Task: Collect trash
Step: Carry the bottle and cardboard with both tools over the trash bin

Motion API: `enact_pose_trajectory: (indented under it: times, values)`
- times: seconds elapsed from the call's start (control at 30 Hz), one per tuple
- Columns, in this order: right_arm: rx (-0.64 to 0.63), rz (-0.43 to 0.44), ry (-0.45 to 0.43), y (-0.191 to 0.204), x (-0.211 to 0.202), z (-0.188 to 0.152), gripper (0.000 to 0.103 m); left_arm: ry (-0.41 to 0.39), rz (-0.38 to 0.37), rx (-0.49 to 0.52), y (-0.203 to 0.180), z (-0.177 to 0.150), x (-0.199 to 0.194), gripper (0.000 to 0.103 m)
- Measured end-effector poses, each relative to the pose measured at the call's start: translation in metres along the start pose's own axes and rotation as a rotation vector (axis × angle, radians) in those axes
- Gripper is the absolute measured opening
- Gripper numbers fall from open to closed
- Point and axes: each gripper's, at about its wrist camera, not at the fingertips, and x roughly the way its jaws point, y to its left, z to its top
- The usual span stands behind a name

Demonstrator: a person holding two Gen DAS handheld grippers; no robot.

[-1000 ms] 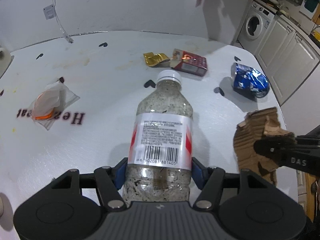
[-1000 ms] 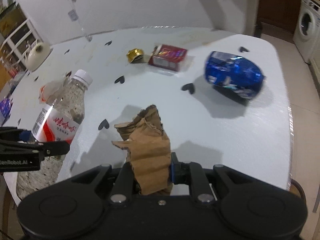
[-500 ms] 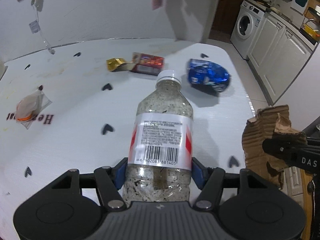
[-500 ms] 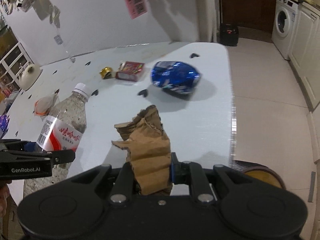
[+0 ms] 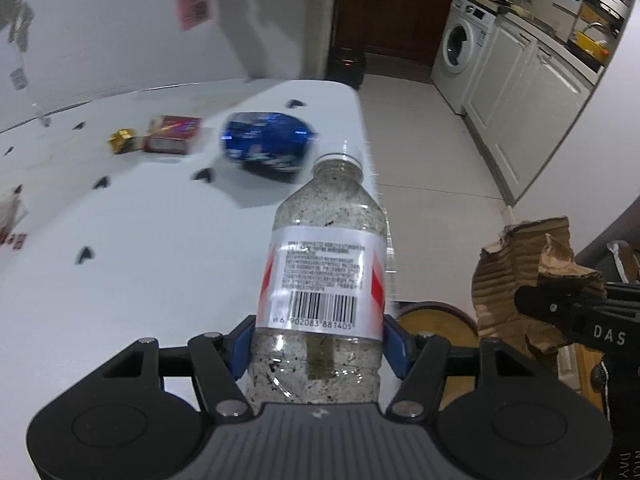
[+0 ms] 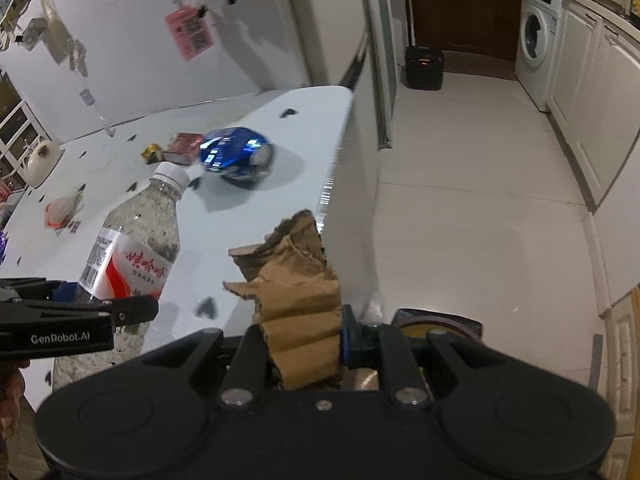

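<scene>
My left gripper [image 5: 318,346] is shut on a dirty clear plastic bottle [image 5: 326,248] with a white and red label, held over the table's right edge. It also shows in the right wrist view [image 6: 134,248]. My right gripper [image 6: 302,338] is shut on a torn piece of brown cardboard [image 6: 298,292], held just past the table's edge; it also shows in the left wrist view [image 5: 520,276]. On the white table [image 5: 140,280] lie a crushed blue can [image 5: 266,142], a red box [image 5: 172,140], a gold wrapper [image 5: 122,141] and a clear wrapper [image 6: 60,210].
A round bin with a yellow inside [image 5: 436,318] stands on the floor below the table's right edge, also in the right wrist view [image 6: 438,322]. A washing machine [image 5: 460,52] and white cabinets [image 5: 520,92] line the far right. A black heater [image 6: 424,68] stands by the doorway.
Both grippers have swung right with their loads, from over the table to its right edge. The floor and the bin have come into view.
</scene>
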Motion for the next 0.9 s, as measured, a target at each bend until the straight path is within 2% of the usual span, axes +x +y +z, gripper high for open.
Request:
enact_pose_trajectory:
  times: [0.23, 0.47, 0.67, 0.9]
  values:
    - [0.047, -0.027, 0.014, -0.069, -0.007, -0.01, 0.016, 0.035, -0.042, 0.028, -0.069, 0.002, 0.026, 0.064]
    - [0.126, -0.075, 0.043, -0.136, 0.0, -0.026, 0.016, 0.107, -0.102, 0.066, -0.127, 0.003, 0.073, 0.064]
    - [0.197, -0.105, 0.092, -0.181, 0.023, -0.044, 0.016, 0.254, -0.128, 0.069, -0.161, -0.009, 0.142, 0.064]
    - [0.269, -0.113, 0.174, -0.216, 0.074, -0.076, 0.016, 0.435, -0.097, 0.111, -0.179, -0.032, 0.24, 0.064]
